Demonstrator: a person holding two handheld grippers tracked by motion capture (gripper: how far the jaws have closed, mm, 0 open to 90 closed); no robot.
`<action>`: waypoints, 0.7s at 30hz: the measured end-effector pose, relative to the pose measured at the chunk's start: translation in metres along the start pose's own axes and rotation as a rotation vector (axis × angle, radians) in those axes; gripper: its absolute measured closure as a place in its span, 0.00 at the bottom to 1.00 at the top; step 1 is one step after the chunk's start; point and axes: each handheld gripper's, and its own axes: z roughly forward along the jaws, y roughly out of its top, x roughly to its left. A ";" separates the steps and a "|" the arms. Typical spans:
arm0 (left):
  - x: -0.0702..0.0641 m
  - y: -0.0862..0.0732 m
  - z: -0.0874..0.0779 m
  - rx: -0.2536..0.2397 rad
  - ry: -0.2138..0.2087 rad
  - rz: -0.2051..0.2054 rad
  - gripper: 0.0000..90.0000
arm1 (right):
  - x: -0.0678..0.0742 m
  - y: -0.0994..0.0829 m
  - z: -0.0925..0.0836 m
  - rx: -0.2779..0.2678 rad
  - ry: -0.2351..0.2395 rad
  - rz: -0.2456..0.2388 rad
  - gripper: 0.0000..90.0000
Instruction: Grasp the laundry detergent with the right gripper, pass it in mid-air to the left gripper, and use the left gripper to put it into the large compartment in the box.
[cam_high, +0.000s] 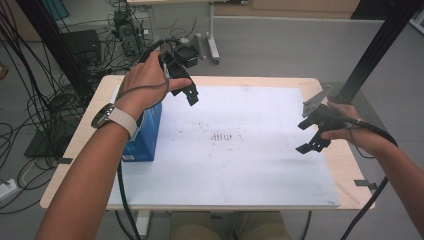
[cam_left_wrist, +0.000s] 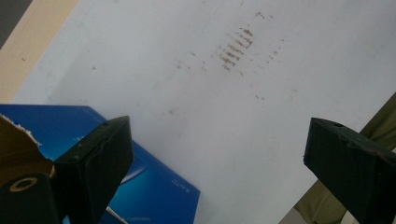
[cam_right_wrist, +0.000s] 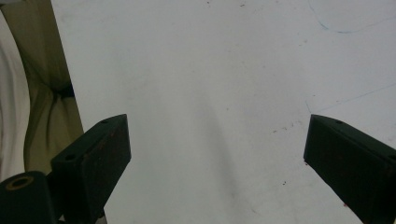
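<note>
Nothing is picked up yet, by the look of it. The blue box (cam_high: 145, 135) sits at the left of the frame under the left gripper (cam_high: 192, 96), jaws wide and empty. The right gripper (cam_high: 306, 136) hangs at right, also wide and empty.

From above the person's side, the high view looks forward and down over the whole table (cam_high: 345, 165) and its white sheet (cam_high: 240, 160). The left gripper view rides low and close, facing down across the sheet's brown marks (cam_left_wrist: 238, 46) and a blue box (cam_left_wrist: 154, 186). The right gripper view looks steeply down at bare sheet. All three share the white sheet.
</note>
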 end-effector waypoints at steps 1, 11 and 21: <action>-0.002 0.001 0.001 0.005 -0.005 0.015 0.10 | 0.000 0.000 0.000 -0.001 0.001 -0.002 0.08; -0.024 -0.003 0.005 0.035 -0.038 0.153 0.10 | -0.002 0.001 -0.002 -0.002 -0.006 0.001 0.08; -0.041 -0.001 0.009 0.060 -0.045 0.215 0.10 | -0.001 0.002 0.000 -0.005 -0.002 -0.001 0.08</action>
